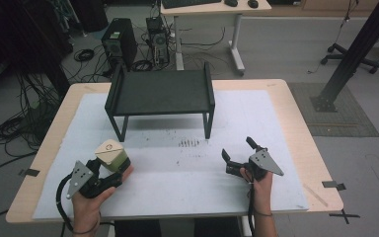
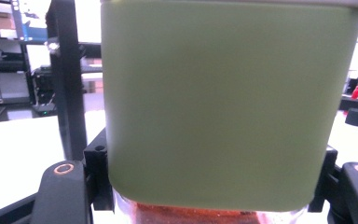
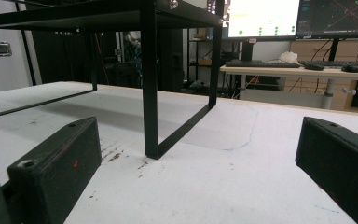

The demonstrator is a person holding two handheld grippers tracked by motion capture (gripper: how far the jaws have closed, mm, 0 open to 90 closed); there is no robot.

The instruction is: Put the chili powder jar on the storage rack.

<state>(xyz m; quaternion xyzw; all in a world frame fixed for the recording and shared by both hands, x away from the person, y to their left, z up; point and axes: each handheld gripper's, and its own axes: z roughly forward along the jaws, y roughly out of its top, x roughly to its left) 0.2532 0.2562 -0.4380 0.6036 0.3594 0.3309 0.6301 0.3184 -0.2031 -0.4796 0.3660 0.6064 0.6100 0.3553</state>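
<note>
I have the green container [image 1: 111,155] pinched between my left gripper's [image 1: 109,174] jaws; my right gripper's [image 1: 238,151] jaws stand spread, empty.

We record a light wooden table [image 1: 296,123] with rounded corners, its top largely covered by a white sheet [image 1: 256,123] that leaves the wood bare along the side edges. On the sheet, toward the far side, stands a black metal shelf rack [image 1: 160,91] with a flat top and raised end rims; in the right gripper view its thin legs [image 3: 150,93] and floor bars rest directly on the sheet. We note dark specks and scuff marks [image 1: 188,143] on the sheet in front of the rack, and a faint blue pen line [image 3: 242,142] near its leg
</note>
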